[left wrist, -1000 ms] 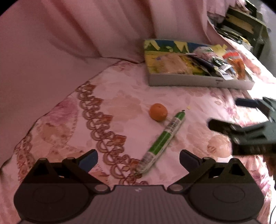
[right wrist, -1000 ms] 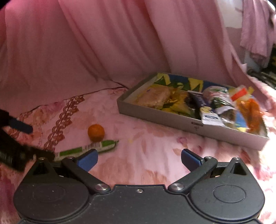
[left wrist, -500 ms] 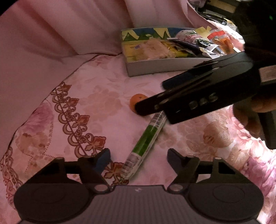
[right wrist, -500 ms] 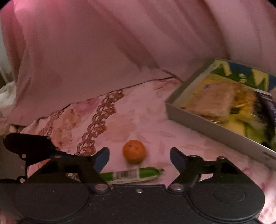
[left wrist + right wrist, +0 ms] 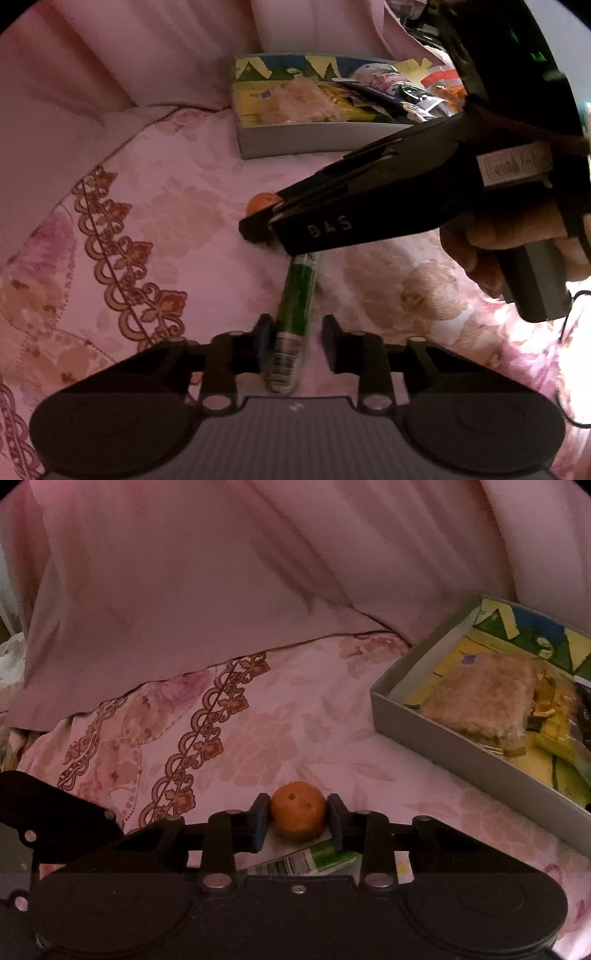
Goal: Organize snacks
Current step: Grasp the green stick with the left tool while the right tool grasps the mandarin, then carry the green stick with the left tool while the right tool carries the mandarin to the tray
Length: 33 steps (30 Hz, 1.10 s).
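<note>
since a second ago both grippers have dropped in: the right gripper (image 5: pixel 297 821) now pinches the orange (image 5: pixel 298 809) at lower centre, while the left gripper (image 5: pixel 293 341) straddles the green stick (image 5: pixel 293 319), jaws narrowed but not clenched. both snacks look set for the box (image 5: pixel 461 749) at right.

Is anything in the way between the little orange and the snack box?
Nothing visible. The orange sits between the right gripper fingers, and only bare floral cloth lies between it and the grey snack box.
</note>
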Motion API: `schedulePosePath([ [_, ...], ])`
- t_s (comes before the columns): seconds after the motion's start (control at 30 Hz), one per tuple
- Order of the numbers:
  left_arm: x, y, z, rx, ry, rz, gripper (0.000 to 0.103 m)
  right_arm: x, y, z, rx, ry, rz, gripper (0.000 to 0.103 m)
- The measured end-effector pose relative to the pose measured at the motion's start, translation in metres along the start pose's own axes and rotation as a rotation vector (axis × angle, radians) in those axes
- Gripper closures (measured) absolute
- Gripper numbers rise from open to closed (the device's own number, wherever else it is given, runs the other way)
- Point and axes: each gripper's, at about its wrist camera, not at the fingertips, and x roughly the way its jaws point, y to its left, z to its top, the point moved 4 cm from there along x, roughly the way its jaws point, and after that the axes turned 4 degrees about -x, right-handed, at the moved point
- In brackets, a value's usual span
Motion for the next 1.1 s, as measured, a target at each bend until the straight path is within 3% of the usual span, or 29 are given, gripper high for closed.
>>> schedulePosePath([
  [0.07, 0.0, 0.001, 0.0, -0.024, 0.01, -0.029, 0.082, -0.009, -0.005, -0.001, 0.011, -0.017, -0.016, 0.068],
  [0.23, 0.005, 0.003, 0.001, -0.103, 0.033, -0.084, 0.083, -0.037, -0.024, -0.001, 0.029, -0.055, -0.066, 0.068],
  [0.73, 0.025, -0.013, 0.021, -0.247, -0.011, -0.052, 0.084, -0.133, -0.04, -0.039, 0.057, -0.11, -0.155, 0.068],
  [1.0, 0.017, -0.008, 0.009, -0.517, 0.06, -0.225, 0.085, -0.142, -0.039, -0.056, 0.102, -0.169, -0.17, 0.068],
  [1.1, 0.012, -0.011, 0.005, -0.549, 0.053, -0.277, 0.085, -0.143, -0.034, -0.054, 0.091, -0.187, -0.162, 0.068],
])
